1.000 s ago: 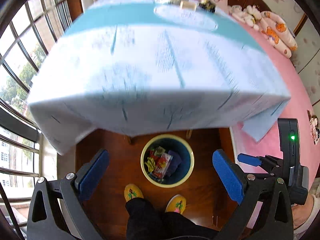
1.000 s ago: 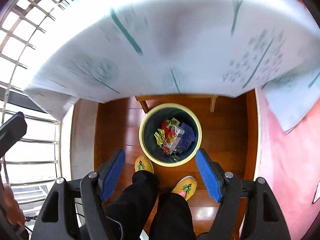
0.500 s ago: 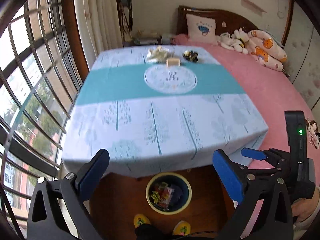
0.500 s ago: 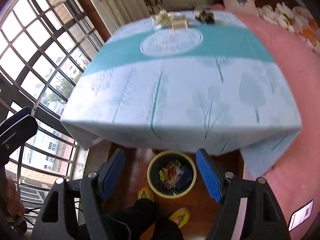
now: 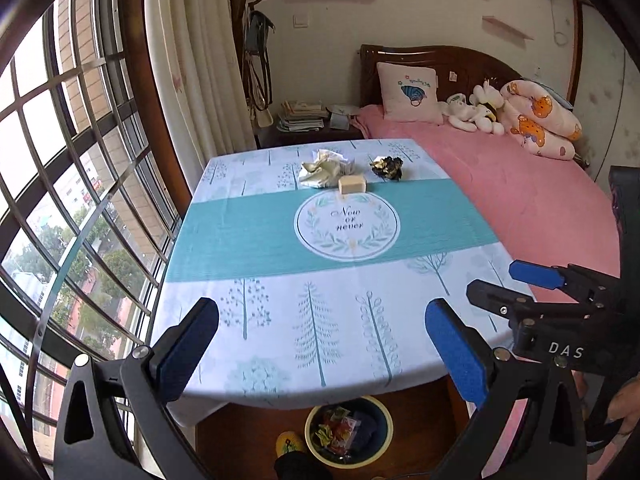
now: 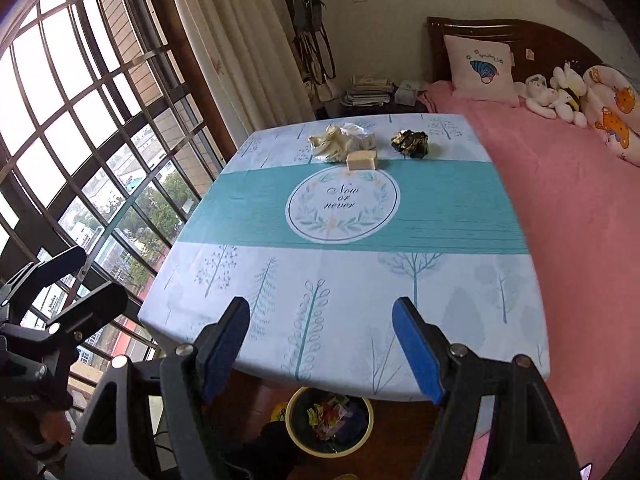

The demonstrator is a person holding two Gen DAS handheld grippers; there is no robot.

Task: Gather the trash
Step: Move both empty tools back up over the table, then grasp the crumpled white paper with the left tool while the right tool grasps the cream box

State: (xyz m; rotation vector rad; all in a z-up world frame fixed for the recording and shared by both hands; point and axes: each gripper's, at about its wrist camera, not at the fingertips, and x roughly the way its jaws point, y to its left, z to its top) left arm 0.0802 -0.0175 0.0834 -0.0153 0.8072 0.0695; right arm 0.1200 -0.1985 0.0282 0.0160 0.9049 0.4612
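Both the left hand-held gripper and the right hand-held gripper were held wide open and empty. Crumpled cream paper, a tan block and a black-gold foil wad lay at twelve o'clock on the desk, well apart from the yellow-rimmed bin at six, presumably awaiting collection.

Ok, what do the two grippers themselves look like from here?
Both match: the left gripper and right gripper have black angular metal frames with silver rivets and flat blue pads. White "DAS" lettering marks the right one's body.
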